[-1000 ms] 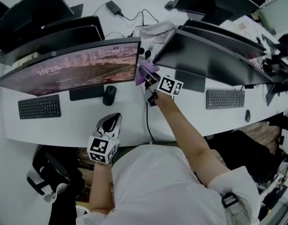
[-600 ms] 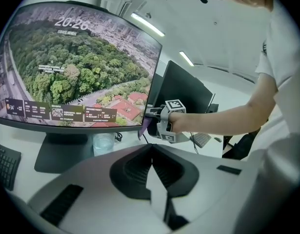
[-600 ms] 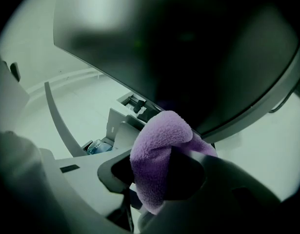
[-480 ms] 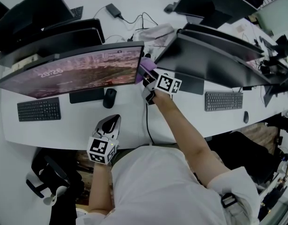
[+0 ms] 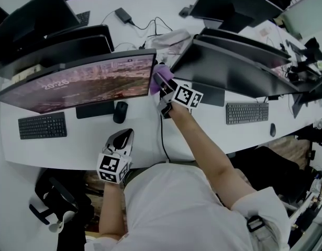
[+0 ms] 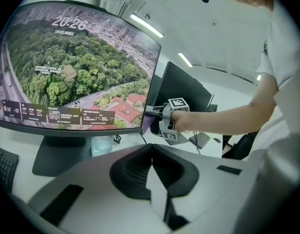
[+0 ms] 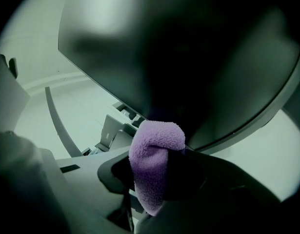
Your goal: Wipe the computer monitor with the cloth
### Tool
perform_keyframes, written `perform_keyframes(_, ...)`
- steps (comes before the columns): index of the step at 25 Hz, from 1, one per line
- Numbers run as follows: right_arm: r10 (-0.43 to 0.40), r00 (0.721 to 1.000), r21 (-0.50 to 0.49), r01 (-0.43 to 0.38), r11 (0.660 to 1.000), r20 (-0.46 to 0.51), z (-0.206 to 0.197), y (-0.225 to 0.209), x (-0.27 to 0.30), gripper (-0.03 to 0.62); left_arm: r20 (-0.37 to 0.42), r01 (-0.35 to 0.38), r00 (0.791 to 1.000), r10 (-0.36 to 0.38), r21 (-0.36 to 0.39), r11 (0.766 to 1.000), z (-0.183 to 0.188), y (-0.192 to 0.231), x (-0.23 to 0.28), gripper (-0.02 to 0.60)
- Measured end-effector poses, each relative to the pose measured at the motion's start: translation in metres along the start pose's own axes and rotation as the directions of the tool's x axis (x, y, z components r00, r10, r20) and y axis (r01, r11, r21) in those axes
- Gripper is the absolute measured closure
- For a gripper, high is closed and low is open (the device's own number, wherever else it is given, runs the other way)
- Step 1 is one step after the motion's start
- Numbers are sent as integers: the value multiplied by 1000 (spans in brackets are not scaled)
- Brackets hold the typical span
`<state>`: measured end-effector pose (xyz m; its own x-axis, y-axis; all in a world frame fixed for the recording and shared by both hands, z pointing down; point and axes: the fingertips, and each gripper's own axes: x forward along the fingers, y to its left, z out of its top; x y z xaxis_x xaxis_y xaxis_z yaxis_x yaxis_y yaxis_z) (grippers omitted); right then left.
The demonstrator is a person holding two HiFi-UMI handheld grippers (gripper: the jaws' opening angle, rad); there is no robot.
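The wide curved monitor (image 5: 82, 80) stands at the left of the white desk, lit with an aerial landscape and a clock. My right gripper (image 5: 162, 82) is shut on a purple cloth (image 5: 155, 86) and holds it against the monitor's right edge. In the left gripper view the screen (image 6: 76, 67) fills the left, with the right gripper (image 6: 157, 117) and the cloth (image 6: 147, 126) at its lower right corner. The right gripper view shows the cloth (image 7: 152, 165) bunched between the jaws under a dark monitor surface (image 7: 189, 57). My left gripper (image 5: 126, 134) is shut and empty, near the desk's front edge.
A keyboard (image 5: 43, 125) and a mouse (image 5: 120, 111) lie before the monitor. A black cable (image 5: 163, 137) runs to the desk's front edge. A second monitor (image 5: 234, 61) with its keyboard (image 5: 247, 112) stands close on the right. More monitors stand behind.
My right gripper has shifted slightly along the monitor's right edge with the cloth still in it. The left gripper has stayed where it was.
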<state>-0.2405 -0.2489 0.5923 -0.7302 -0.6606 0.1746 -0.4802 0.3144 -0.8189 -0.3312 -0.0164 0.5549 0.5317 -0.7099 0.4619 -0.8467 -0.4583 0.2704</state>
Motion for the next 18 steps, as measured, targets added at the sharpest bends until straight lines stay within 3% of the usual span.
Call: perform_keyframes(18,112,986,-20,-111,994,125,54,79,-25,482,35,37,999,-39,64,997,25,-14,5,581)
